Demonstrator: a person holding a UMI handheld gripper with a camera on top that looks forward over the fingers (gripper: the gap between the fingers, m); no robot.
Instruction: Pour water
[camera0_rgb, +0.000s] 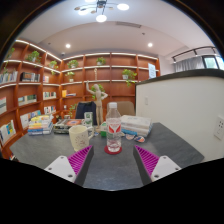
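A clear plastic water bottle (113, 127) with a red label band stands upright on the grey table (110, 165), just beyond my fingers and in line with the gap between them. A small clear glass (114, 144) stands on a red coaster right in front of the bottle. A white cup (79, 137) stands to the left of them. My gripper (111, 162) is open and empty, its purple pads (147, 160) spread wide on either side, short of the glass.
Books, boxes and small items (40, 124) lie along the far side of the table, and a white stack (135, 125) sits to the right of the bottle. Wooden shelves (30, 85) line the walls. A white counter wall (185, 100) rises on the right.
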